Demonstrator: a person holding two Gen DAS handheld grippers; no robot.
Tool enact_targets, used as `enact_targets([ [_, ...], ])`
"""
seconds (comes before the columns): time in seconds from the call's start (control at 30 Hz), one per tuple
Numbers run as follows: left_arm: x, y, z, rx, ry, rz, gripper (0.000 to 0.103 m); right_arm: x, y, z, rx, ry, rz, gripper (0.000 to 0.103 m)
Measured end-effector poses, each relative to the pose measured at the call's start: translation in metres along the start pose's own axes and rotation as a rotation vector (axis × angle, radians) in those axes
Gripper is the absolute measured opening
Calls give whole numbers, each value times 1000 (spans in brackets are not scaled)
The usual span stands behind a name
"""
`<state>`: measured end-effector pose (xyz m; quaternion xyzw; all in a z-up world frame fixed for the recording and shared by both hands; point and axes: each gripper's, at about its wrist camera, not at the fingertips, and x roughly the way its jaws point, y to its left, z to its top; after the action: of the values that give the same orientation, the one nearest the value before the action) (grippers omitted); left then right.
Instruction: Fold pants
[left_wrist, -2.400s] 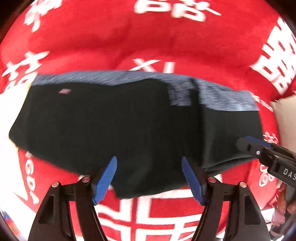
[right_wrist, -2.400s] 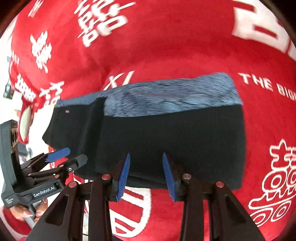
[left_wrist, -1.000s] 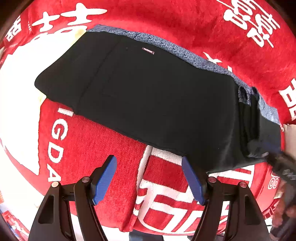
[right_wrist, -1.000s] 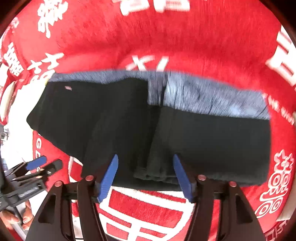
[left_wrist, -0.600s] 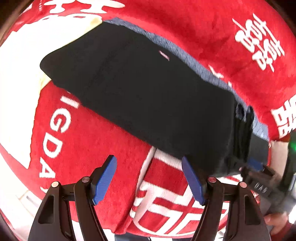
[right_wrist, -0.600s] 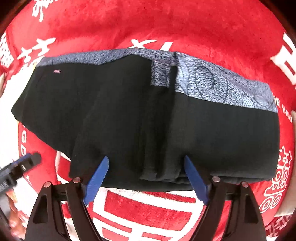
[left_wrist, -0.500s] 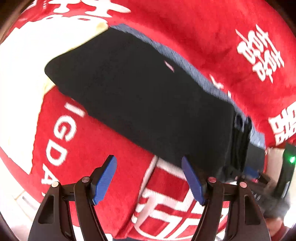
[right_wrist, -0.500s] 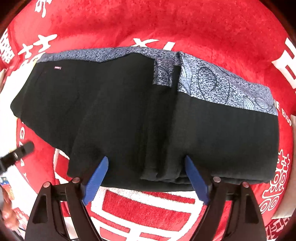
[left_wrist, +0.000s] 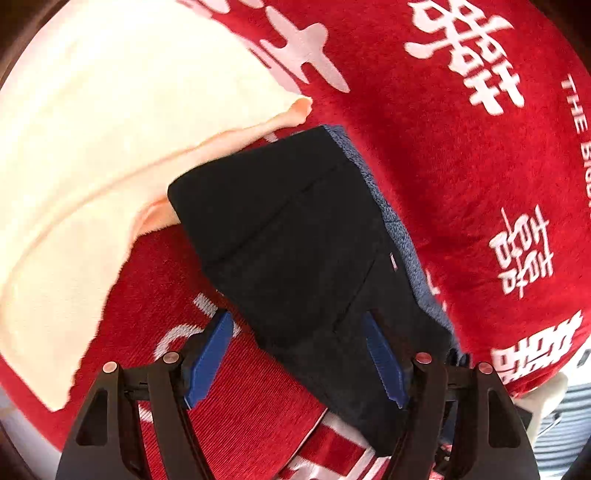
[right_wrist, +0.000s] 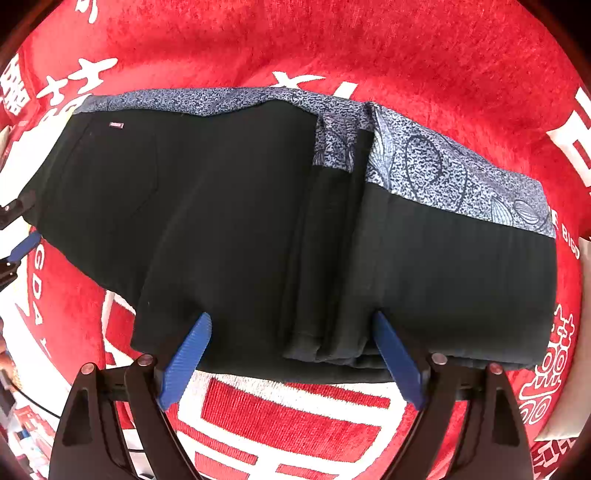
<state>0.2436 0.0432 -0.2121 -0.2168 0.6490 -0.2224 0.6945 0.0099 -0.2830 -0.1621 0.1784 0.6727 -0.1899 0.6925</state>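
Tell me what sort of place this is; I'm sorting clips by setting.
Probably a home, likely a bed or sofa: black pants lie half-folded on a plush red blanket with white wedding-style characters, beside a cream cloth. The room itself isn't visible.

Black grippers (right_wrist: 290, 360), ribbed blue pads (right_wrist: 186, 360).

Right claw (right_wrist: 291, 358) released pants (right_wrist: 240, 229)

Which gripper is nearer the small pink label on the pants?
Left. The left gripper straddles the pants' end bearing the pink label. The right gripper, jaws opening, straddles the stacked fold, well away from it.
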Motion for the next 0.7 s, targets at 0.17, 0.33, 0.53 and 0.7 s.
enact_targets([
  [0.17, 6, 3, 2, -31, -28, -83, 74, 1, 3, -1, -8, 2, -6, 91],
  [0.33, 9, 8, 12, -77, -55, -154, 75, 0, 6, 0, -8, 5, -12, 91],
  [0.53, 20, -2, 22, -70, -66, -169, 75, 1, 6, -1, -13, 2, -7, 91],
  [0.7, 23, -11, 23, -74, -75, -71, 69, 1, 7, -2, -11, 1, -9, 91],
])
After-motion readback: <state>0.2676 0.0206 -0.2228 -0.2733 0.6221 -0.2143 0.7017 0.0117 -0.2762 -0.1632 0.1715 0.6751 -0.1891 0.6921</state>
